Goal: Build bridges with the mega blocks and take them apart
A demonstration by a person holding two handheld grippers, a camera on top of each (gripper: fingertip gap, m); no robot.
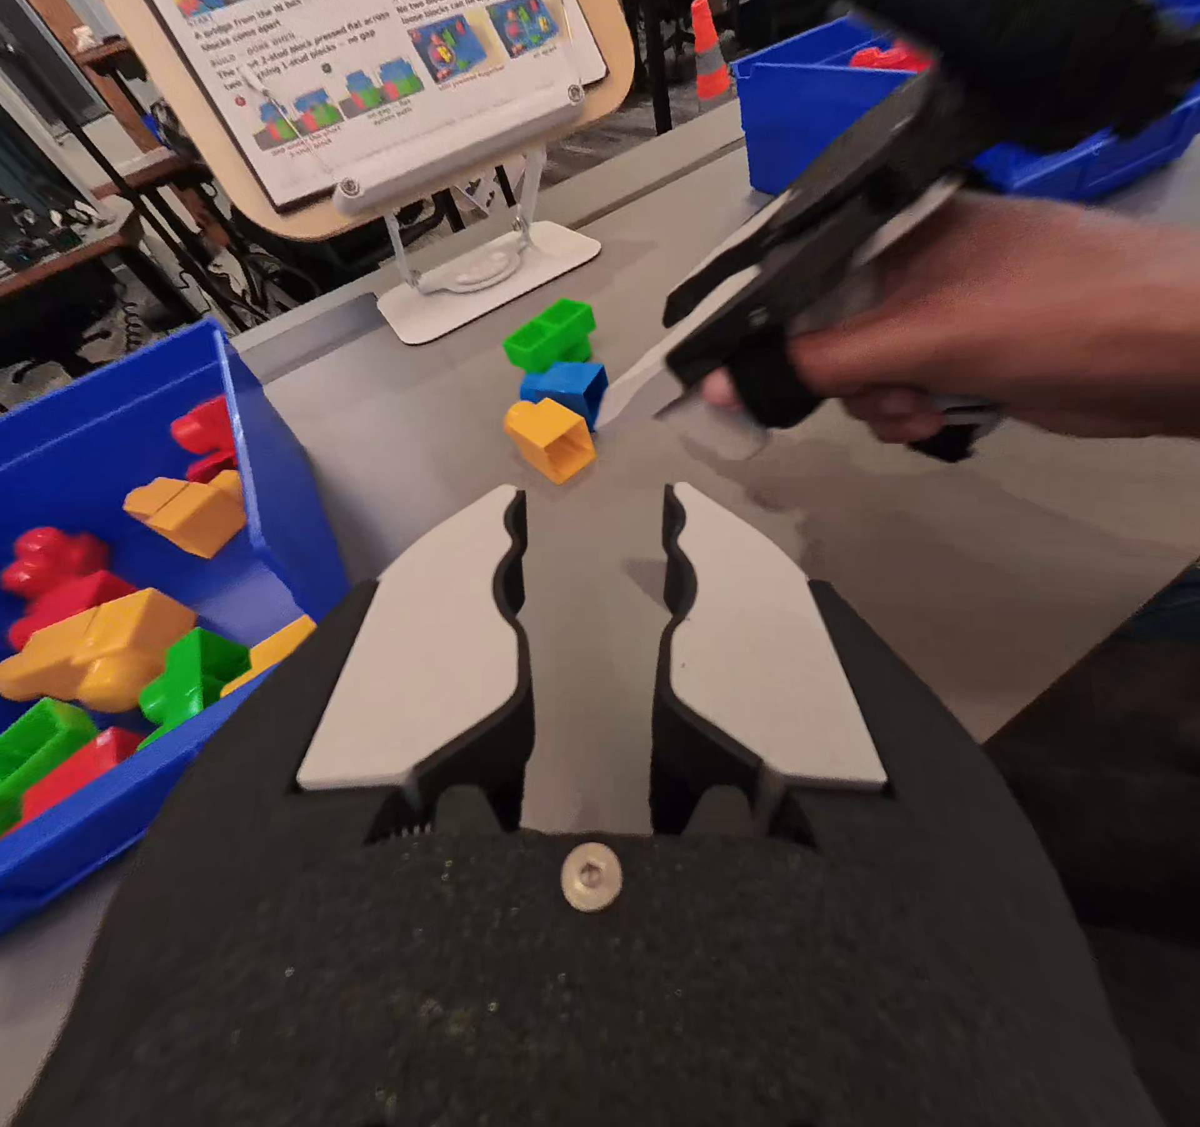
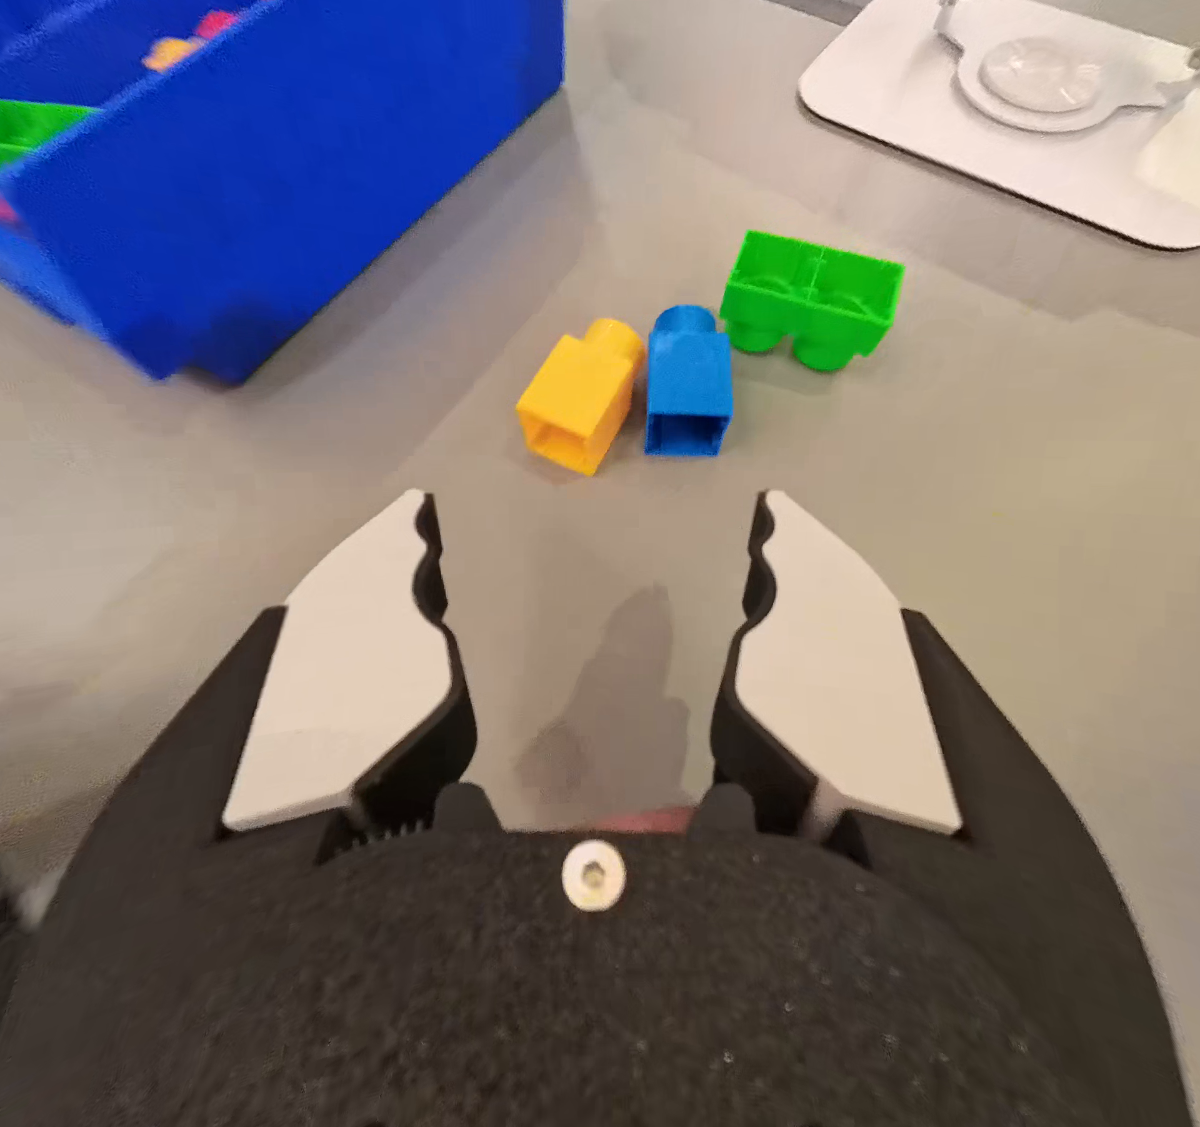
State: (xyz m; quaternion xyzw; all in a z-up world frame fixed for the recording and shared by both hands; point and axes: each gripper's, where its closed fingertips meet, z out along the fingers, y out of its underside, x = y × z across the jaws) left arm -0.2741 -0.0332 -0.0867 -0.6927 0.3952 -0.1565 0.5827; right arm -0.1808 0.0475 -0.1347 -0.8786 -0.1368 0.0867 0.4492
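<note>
Three loose blocks lie on the grey table: a yellow one-stud block [image 2: 580,399] on its side, a blue one-stud block [image 2: 689,383] on its side beside it, and a green two-stud block [image 2: 812,298] upside down behind them. They also show in the left wrist view: yellow [image 1: 552,440], blue [image 1: 566,386], green [image 1: 550,335]. My right gripper [image 2: 594,501] is open and empty, just short of the yellow and blue blocks. It also shows in the left wrist view [image 1: 639,391], held by a hand next to the blue block. My left gripper [image 1: 594,495] is open and empty, short of the yellow block.
A blue bin [image 1: 273,446] with several red, yellow and green blocks stands at the left. A second blue bin [image 1: 812,115] stands at the back right. An instruction board on a white stand [image 1: 493,277] is behind the blocks. The table's edge runs at the right.
</note>
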